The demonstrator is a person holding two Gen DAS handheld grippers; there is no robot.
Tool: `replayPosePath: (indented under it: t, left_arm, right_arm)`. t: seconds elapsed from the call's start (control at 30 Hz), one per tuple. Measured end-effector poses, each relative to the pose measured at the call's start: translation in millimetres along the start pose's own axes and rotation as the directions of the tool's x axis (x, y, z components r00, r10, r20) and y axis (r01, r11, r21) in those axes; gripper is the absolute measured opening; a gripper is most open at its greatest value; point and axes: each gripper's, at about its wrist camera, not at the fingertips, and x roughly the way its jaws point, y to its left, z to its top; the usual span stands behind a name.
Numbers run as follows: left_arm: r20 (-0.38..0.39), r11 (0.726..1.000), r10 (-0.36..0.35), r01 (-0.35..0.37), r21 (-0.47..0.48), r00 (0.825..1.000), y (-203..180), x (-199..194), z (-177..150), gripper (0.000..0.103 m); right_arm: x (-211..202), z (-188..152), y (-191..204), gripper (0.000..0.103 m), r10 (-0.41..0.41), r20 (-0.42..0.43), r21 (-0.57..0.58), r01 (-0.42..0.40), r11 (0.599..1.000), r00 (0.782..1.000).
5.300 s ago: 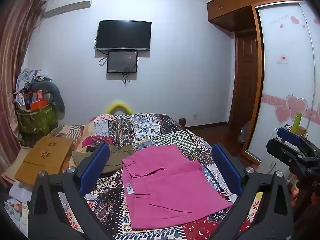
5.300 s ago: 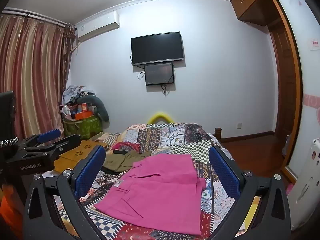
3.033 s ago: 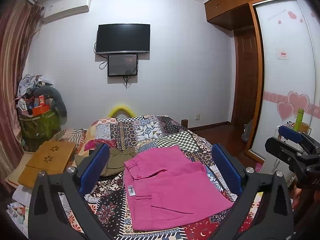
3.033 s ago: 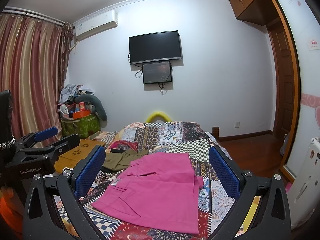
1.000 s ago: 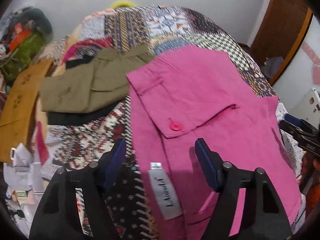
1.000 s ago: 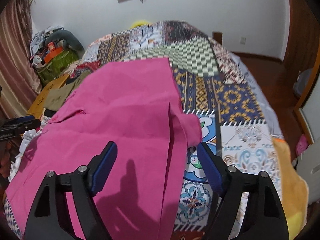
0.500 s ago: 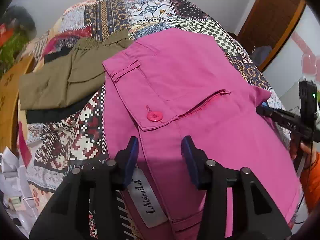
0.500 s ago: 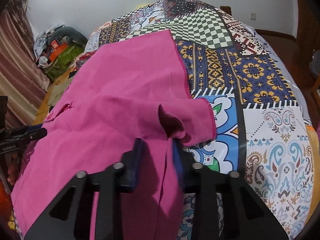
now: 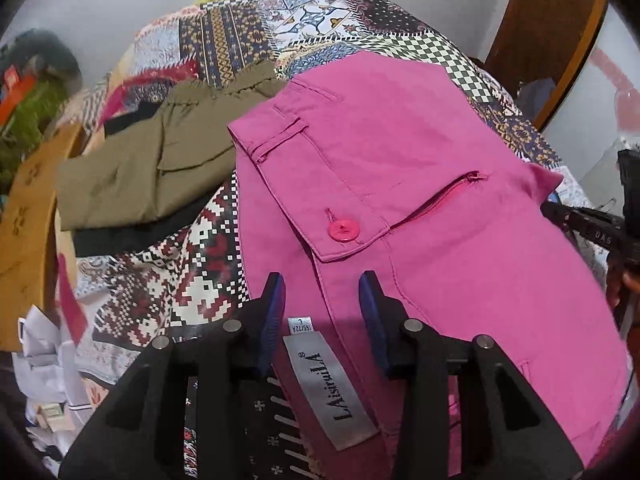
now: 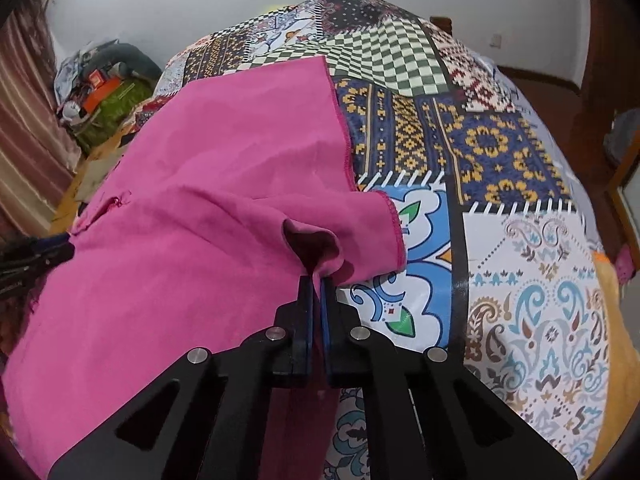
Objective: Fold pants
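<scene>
In the right wrist view, the right gripper [image 10: 315,280] was nearest, its two blue-padded fingers [image 10: 305,312] pressed together on a raised pinch of the pink pants [image 10: 192,208], close to a hemmed leg opening that curled up just beyond the tips. From that pinch the pants spread away flat over the patchwork quilt [image 10: 520,264] covering the bed, the far leg edge running toward the green-and-white checked patch. At the left edge of the same view the other gripper showed only as a dark shape beside the pants.

In the left wrist view, the left gripper [image 9: 322,286] sat low over the waistband end, its jaws parted with pink fabric and a grey brand label [image 9: 330,384] between them; whether the pads were touching the cloth could not be told. Just past the fingertips lay a pocket flap fastened with a pink button [image 9: 343,231], and beyond it a zipper opening [image 9: 440,196]. A belt loop showed at the far waistband corner. To the left of the pants, a folded olive-green garment [image 9: 152,168] rested on a black one, its corner just beside the waistband. Further left lay a tan wooden board [image 9: 28,216]. A brown door [image 9: 548,32] stood beyond the bed.
</scene>
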Motion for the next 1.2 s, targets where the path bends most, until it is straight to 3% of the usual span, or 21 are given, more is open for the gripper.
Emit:
replayPosePath:
  t: [0.1,0.33,0.5,0.77,0.87,1.1,1.13,1.2]
  left_arm:
    - [0.002,1.0,0.01,-0.01,0.01,1.0,-1,-4,0,0.04]
    - [0.026,1.0,0.005,-0.004,-0.03,1.0,4,-21,6,0.04]
    - [0.044,0.998,-0.01,0.013,-0.065,0.999,10,-25,22,0.04]
    - [-0.014,0.99,-0.073,0.07,-0.125,0.997,18,6,42,0.041]
    - [-0.052,0.986,-0.099,0.091,-0.139,0.994,16,22,43,0.042]
    - [-0.057,0.975,-0.151,0.14,-0.171,0.987,19,32,43,0.043]
    - [-0.054,0.976,-0.156,0.145,-0.164,0.986,18,32,42,0.039]
    - [-0.044,0.98,-0.147,0.139,-0.145,0.988,16,31,42,0.03]
  right_arm:
    - [-5,2,4,0.006,-0.013,-0.009,0.001,0.013,1.0,1.0]
    - [-43,5,10,0.009,-0.067,0.06,-0.05,0.07,0.996,0.996]
    - [-64,17,4,0.039,-0.08,0.132,-0.035,0.085,0.996,0.988]
    - [-52,36,-11,0.049,-0.097,0.154,0.019,0.095,0.995,0.983]
    - [-35,40,-19,0.049,-0.081,0.119,0.033,0.077,0.996,0.99]
    - [12,38,-34,0.049,0.001,-0.003,0.087,-0.001,0.996,1.0]
    - [15,37,-35,0.049,0.013,-0.016,0.091,-0.012,0.996,1.0]
    - [25,32,-36,0.035,0.055,-0.052,0.098,-0.05,0.994,0.997]
